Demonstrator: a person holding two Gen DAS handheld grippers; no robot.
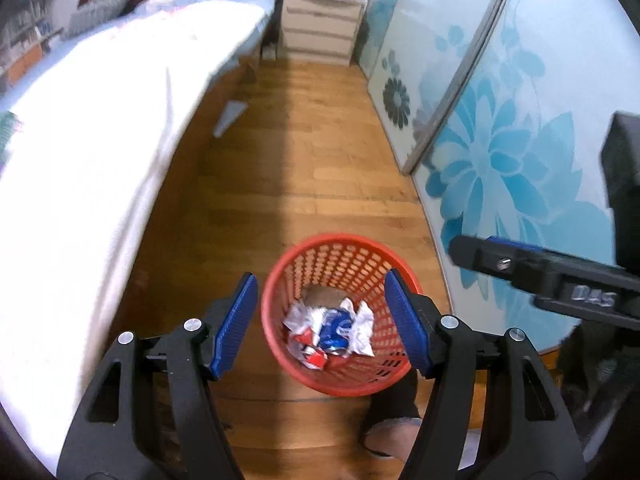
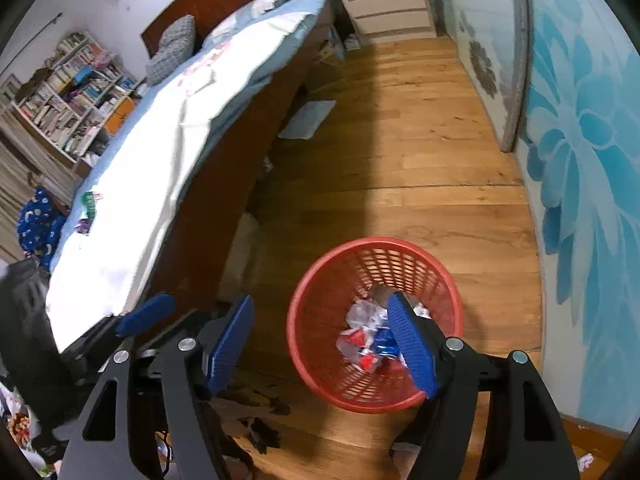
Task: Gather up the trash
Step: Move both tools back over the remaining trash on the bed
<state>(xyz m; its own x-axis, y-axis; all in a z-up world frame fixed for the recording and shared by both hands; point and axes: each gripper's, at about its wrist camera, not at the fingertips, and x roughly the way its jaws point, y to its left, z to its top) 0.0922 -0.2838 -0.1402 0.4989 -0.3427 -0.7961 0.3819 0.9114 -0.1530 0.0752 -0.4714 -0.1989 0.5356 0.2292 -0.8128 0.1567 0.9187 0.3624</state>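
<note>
A red mesh waste basket stands on the wooden floor. Inside it lie crumpled wrappers in white, blue and red. My left gripper hangs above the basket, open, with nothing between its blue pads. My right gripper is open too and empty. Its right finger is over the basket's inside, while the left one is over the floor beside the basket. The right gripper also shows in the left wrist view at the right edge. The left gripper's blue pad shows at the left of the right wrist view.
A bed with white sheets runs along the left. Sliding doors with blue flowers line the right. A white chest of drawers stands at the far end. A person's foot is just behind the basket. A flat pale object lies by the bed.
</note>
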